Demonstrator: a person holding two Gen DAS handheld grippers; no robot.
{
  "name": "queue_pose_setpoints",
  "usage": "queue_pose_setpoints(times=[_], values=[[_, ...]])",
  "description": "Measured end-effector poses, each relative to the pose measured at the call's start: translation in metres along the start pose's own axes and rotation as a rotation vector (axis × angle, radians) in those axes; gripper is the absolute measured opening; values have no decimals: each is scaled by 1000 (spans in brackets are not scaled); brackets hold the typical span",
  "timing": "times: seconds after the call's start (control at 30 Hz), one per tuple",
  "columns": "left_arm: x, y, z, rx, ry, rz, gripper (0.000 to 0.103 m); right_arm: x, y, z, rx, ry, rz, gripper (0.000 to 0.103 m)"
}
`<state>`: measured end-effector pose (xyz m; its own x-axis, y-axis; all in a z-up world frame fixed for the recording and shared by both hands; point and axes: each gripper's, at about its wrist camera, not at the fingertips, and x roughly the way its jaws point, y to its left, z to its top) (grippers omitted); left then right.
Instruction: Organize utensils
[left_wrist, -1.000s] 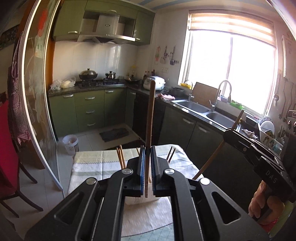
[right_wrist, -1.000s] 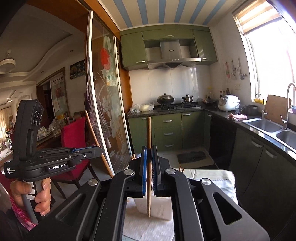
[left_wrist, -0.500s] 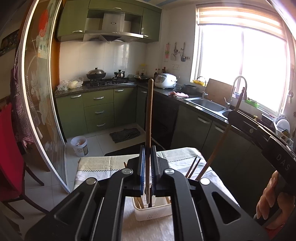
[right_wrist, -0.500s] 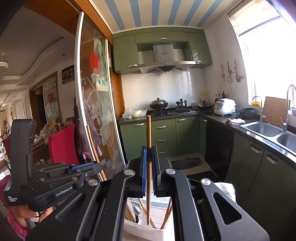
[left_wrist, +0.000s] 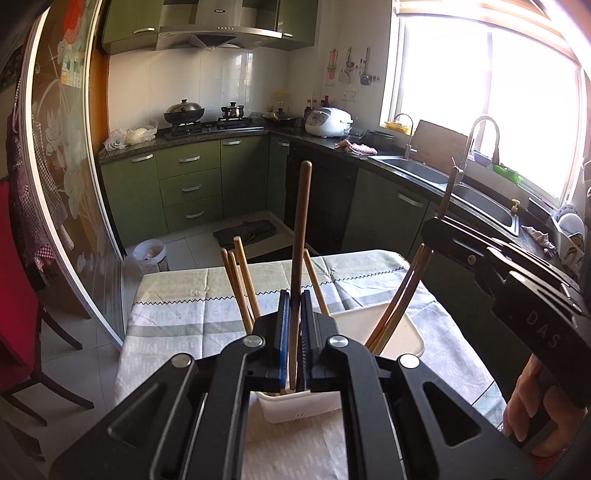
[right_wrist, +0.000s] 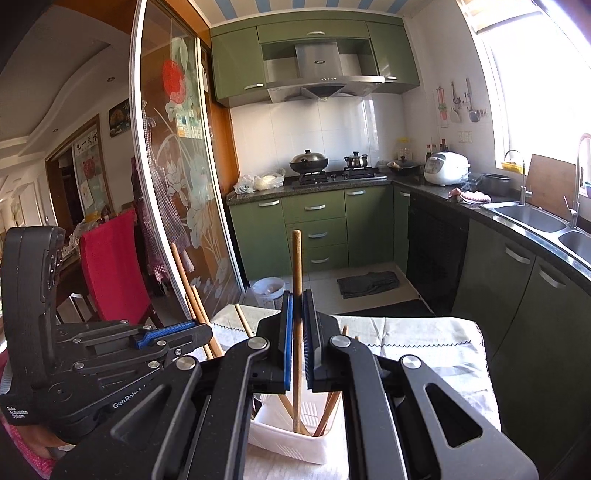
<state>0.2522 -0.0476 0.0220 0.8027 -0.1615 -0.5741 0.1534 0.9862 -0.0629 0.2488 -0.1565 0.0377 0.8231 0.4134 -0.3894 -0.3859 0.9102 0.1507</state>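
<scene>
My left gripper (left_wrist: 294, 325) is shut on an upright dark wooden chopstick (left_wrist: 300, 236) whose lower end reaches into a white plastic utensil holder (left_wrist: 295, 408). My right gripper (right_wrist: 297, 332) is shut on an upright lighter wooden chopstick (right_wrist: 296, 266) whose tip is inside the same holder (right_wrist: 284, 439). Several other wooden chopsticks (left_wrist: 240, 280) lean in the holder. The right gripper's body shows at the right of the left wrist view (left_wrist: 517, 291); the left one at the left of the right wrist view (right_wrist: 74, 347).
The holder stands on a table with a pale green striped cloth (left_wrist: 177, 314). A red chair (right_wrist: 110, 269) stands left of the table. Green kitchen cabinets (right_wrist: 314, 229), a sink counter (right_wrist: 532, 218) and a white bin (left_wrist: 150, 254) lie beyond.
Both grippers have tilted down and lowered their chopsticks, so the holder and table now fill the lower view and both chopstick tips are inside the holder.
</scene>
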Motion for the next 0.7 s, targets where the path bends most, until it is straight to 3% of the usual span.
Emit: queue_pose_setpoints(times=[0.1,0.17,0.2,0.23,0.4,0.7], values=[[0,1,-9,7,15,3,8,8,-3,-11,11,25,-4,6],[-5,6,-12,-11,15,-10,21,10,-5,-17,15,35,-8,6],[-11,9,-13,-27,1,-20,35,11,-6,-19,16,39,-9,6],[-20,11,-13,-43,-22,-30,44,12,-7,-20,17,39,-12,6],[-61,8,-16,-40,-115,-34,51,18,-8,-22,15,54,-20,6],[-89,-3,-34,-40,-130,-64,51,-16,6,-23,11,18,-6,7]])
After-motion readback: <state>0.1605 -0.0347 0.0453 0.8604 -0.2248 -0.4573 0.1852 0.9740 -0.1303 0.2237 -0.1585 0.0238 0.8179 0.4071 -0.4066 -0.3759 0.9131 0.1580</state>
